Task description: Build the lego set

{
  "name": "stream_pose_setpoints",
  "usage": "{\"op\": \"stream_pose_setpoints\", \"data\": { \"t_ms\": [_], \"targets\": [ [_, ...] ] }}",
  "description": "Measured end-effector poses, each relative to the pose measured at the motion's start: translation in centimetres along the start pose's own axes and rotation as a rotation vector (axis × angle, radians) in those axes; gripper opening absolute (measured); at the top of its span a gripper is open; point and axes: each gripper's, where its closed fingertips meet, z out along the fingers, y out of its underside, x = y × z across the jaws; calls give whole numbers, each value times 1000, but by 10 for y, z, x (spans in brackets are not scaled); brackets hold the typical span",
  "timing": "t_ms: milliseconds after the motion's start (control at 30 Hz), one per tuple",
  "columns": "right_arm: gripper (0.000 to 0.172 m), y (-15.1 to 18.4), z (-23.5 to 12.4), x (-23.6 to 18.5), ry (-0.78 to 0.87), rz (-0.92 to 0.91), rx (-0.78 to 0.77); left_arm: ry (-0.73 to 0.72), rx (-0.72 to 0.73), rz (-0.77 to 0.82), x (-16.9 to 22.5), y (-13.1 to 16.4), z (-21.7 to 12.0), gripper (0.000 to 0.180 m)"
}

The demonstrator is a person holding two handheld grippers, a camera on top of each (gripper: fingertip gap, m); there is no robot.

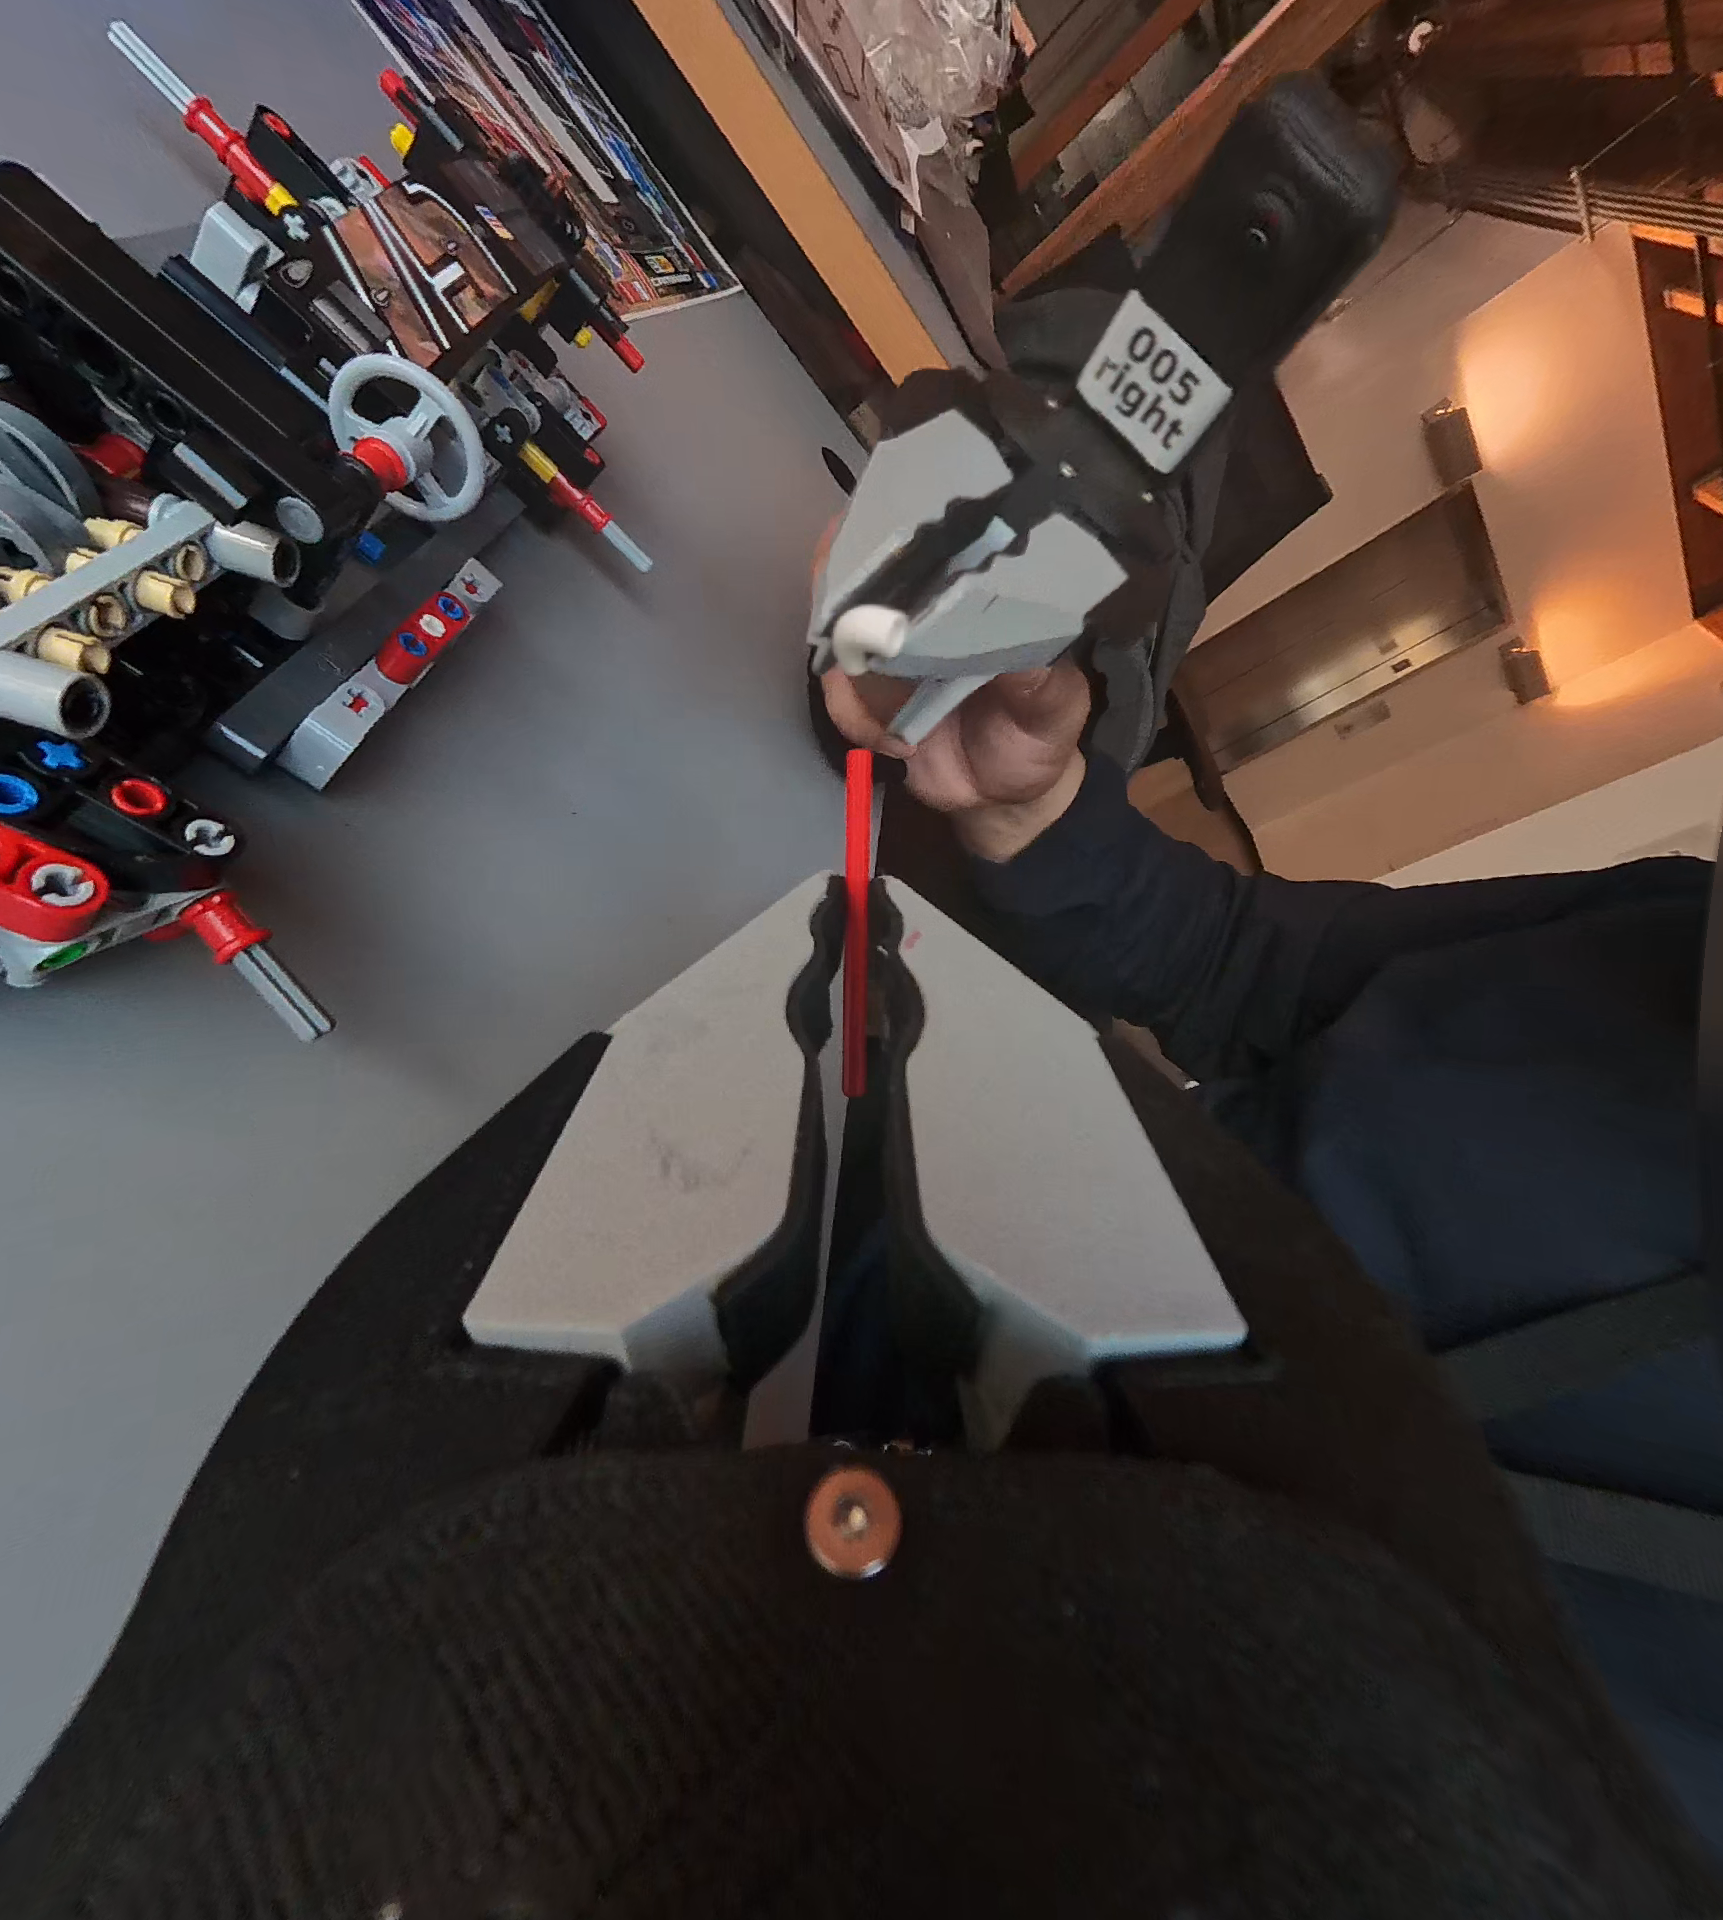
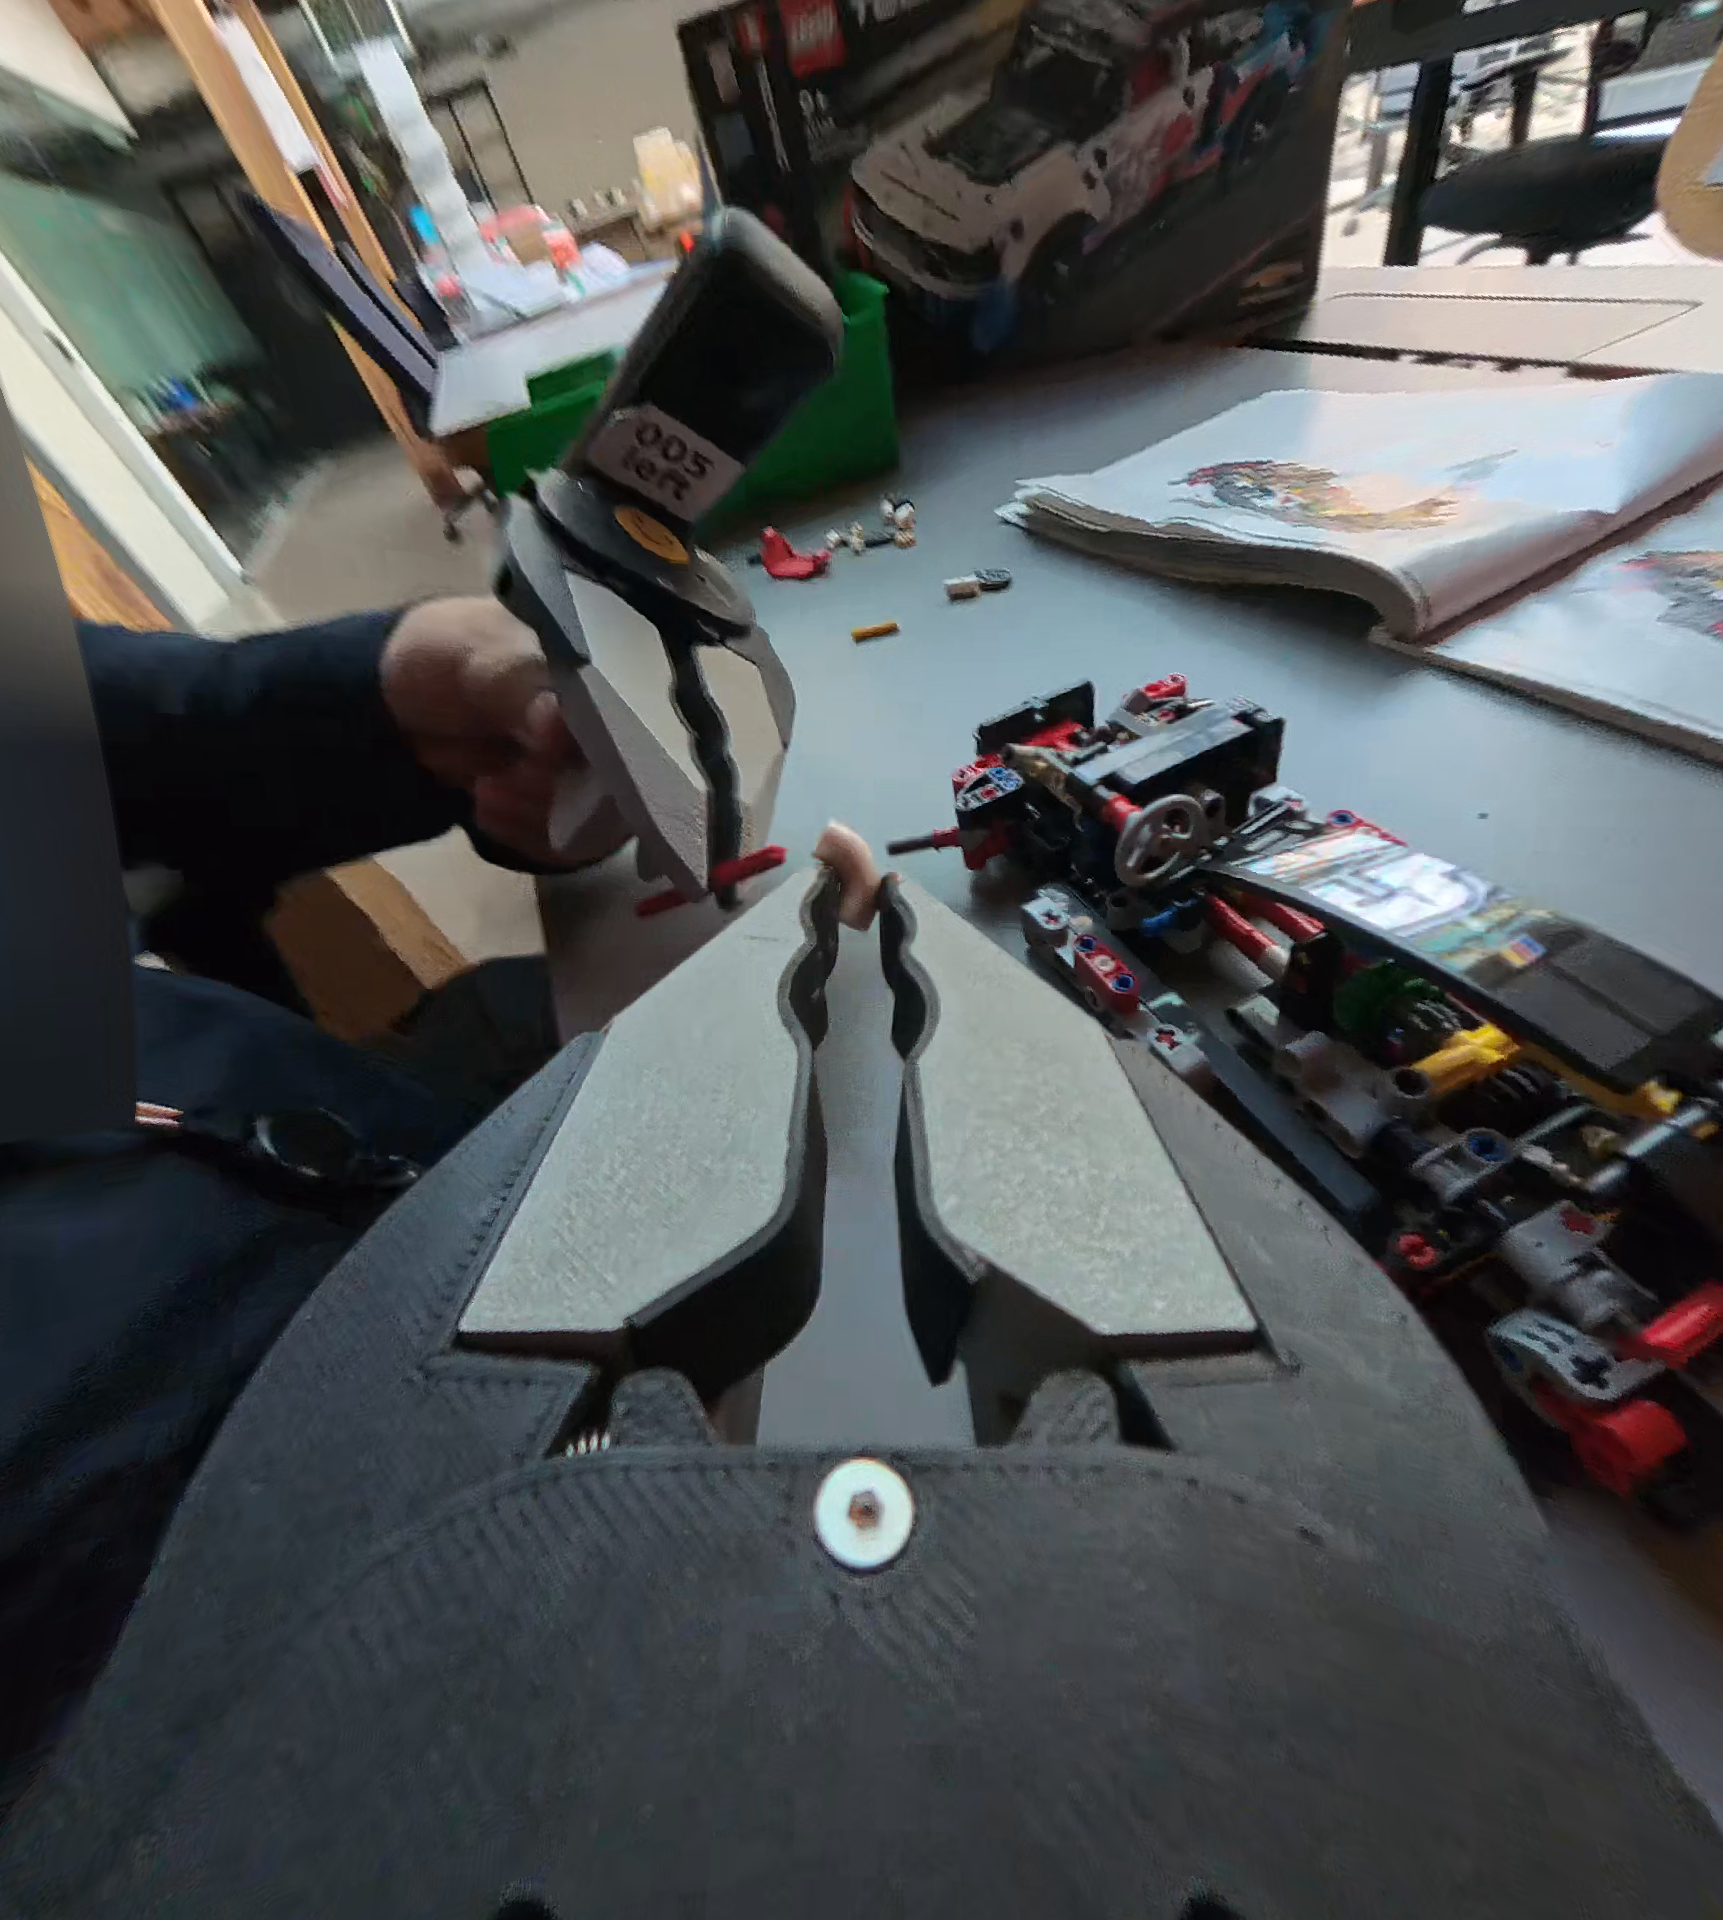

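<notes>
— Grips? Left gripper (image 1: 855, 904) clamped on thin red axle (image 1: 855, 831), pads pressing both sides. Right gripper (image 2: 857, 899) pinching small pale connector (image 2: 852, 868) at fingertips, above grey table (image 2: 1459, 748), near car chassis (image 2: 1356, 997).

— Risks? Likely slipping of connector from that shallow tip hold; possibly axle pivoting between pads under off-line push.

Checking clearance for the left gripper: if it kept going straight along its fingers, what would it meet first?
Probably the right gripper and the hand holding it: they sit right ahead of the red axle clamped in the left gripper. Depth is unclear, so it might pass beside them.
</notes>
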Motion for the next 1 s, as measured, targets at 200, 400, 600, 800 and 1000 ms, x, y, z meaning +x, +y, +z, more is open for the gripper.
{"op": "stream_pose_setpoints", "data": {
  "t_ms": [200, 400, 600, 800, 1000],
  "targets": [
    [5, 12, 10, -4, 39, -98, -85, 4, -5, -16, 0, 2, 3, 2],
    [5, 12, 12, -6, 38, -120, -92, 1, 1, -26, -2, 2, 2, 2],
    [5, 13, 12, -6, 39, -123, -97, 2, -6, -28, 0, 3, 4, 2],
    [5, 13, 13, -6, 39, -125, -99, 2, -5, -31, 0, 3, 4, 2],
    [5, 18, 14, -4, 85, -198, -136, -20, -16, -38, -7, 6, 4, 2]
  ]
}}
